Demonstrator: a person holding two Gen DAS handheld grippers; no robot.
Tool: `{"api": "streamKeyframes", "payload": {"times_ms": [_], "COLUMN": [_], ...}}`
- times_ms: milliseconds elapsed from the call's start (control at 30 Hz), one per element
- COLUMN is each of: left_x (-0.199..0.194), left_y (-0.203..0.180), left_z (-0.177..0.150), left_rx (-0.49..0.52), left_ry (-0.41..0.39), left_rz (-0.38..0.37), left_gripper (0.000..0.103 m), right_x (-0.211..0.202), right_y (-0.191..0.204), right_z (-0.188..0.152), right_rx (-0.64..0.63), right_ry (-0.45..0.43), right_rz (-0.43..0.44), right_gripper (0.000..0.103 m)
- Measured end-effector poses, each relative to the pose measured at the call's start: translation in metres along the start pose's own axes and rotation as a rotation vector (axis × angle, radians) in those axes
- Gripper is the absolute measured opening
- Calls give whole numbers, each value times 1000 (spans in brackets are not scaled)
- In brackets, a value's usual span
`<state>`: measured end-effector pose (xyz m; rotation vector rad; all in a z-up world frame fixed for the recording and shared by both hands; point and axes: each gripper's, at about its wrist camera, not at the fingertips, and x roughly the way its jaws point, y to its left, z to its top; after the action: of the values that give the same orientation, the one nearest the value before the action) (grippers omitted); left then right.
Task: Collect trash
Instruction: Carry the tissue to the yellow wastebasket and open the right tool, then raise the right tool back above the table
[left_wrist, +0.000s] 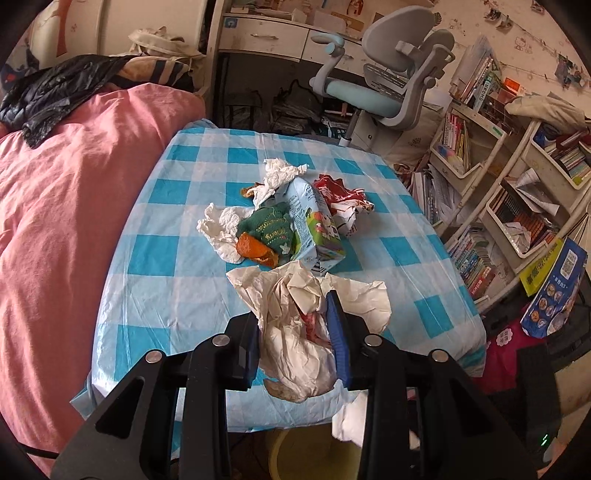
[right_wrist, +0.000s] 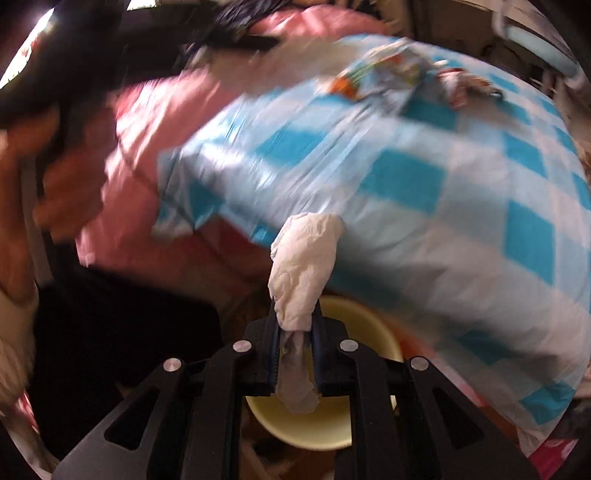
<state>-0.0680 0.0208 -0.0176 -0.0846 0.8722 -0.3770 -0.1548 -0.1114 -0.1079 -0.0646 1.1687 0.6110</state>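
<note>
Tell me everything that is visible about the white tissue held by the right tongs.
The white tissue is a soft, crumpled wad of paper, wrinkled all over. The right tongs are shut on its lower part, pinching it narrow there; its wider upper part stands out past the fingertips, and a greyish tail hangs back between the fingers. It is in the air, touching only the tongs. Below it sits a pale yellow bin, beside the checked table cover. The background is blurred.

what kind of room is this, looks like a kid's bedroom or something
Most likely a child's bedroom that doubles as a study: a bed with a pink quilt, a grey and blue desk chair at a desk, and shelves crammed with books.
</note>
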Motion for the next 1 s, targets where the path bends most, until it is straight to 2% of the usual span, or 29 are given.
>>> {"api": "streamKeyframes", "payload": {"times_ms": [33,100,167,200,267,333,400,467,533,567,600,667,733,833,867,933,1000], "left_x": [-2,-6,-9,-9,-10,-6,2,14,19,18,14,2,-8,-21,-25,-32,-36], "left_y": [0,-2,-5,-7,-12,-19,-27,-38,-46,-48,-49,-42,-31,-16,-13,-9,-6], "left_z": [-3,-12,-23,-29,-45,-62,-81,-103,-118,-122,-122,-118,-111,-98,-92,-81,-67], "left_rx": [4,13,19,21,26,33,44,89,149,175,190,181,138,73,57,15,-15], "left_ry": [3,14,28,37,66,109,172,283,341,352,345,299,261,203,173,111,55], "left_rz": [3,8,10,10,13,17,20,3,30,49,65,101,110,99,102,95,125], "left_gripper": [31,31,31,31,31,31,32,34,40,52,62,71,73,73,73,74,79], "right_x": [11,29,39,38,27,7,-16,-42,-70,-81,-93,-108,-113,-102,-109,-104,-104], "right_y": [10,21,25,25,16,-4,-22,-37,-48,-48,-48,-46,-50,-54,-52,-53,-54], "right_z": [-4,-14,-19,-20,-18,-12,-8,1,9,12,17,24,31,47,40,49,38], "right_rx": [-45,-113,-152,-152,-107,-2,110,219,259,258,253,236,215,183,172,146,132], "right_ry": [56,136,170,159,101,14,-80,-182,-269,-302,-344,-408,-439,-440,-443,-460,-488], "right_rz": [-9,-49,-110,-124,-151,-162,-139,-124,-139,-144,-149,-165,-173,-177,-178,-177,-181], "right_gripper": [16,25,54,59,72,73,75,80,81,83,85,90,91,91,91,91,91]}}
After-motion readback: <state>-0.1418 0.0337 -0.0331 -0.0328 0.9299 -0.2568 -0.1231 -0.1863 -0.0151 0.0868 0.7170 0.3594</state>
